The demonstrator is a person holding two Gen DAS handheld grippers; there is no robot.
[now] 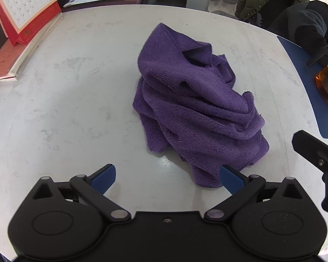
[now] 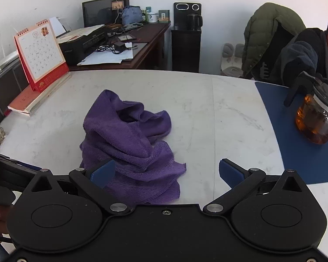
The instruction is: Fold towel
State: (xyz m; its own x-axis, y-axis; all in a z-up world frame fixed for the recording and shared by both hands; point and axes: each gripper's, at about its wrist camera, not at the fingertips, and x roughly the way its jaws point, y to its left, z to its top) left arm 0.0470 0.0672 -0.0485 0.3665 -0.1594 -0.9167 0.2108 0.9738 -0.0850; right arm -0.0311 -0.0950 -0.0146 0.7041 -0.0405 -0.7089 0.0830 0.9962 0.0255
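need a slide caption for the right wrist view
Open right gripper hovers over a crumpled purple towel on a white table, glass teapot at right.

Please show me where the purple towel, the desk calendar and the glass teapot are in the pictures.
purple towel (image 1: 192, 100): left wrist view, middle of the crumpled heap.
desk calendar (image 2: 42, 53): right wrist view, its white date page.
glass teapot (image 2: 314, 120): right wrist view, amber glass body.

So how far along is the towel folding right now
Nothing looks done: the purple terry towel lies in a crumpled heap on the white marbled table. In hand: nothing; the left gripper and right gripper sit open at its near edge. Left: grasping, spreading it flat, then all folds.
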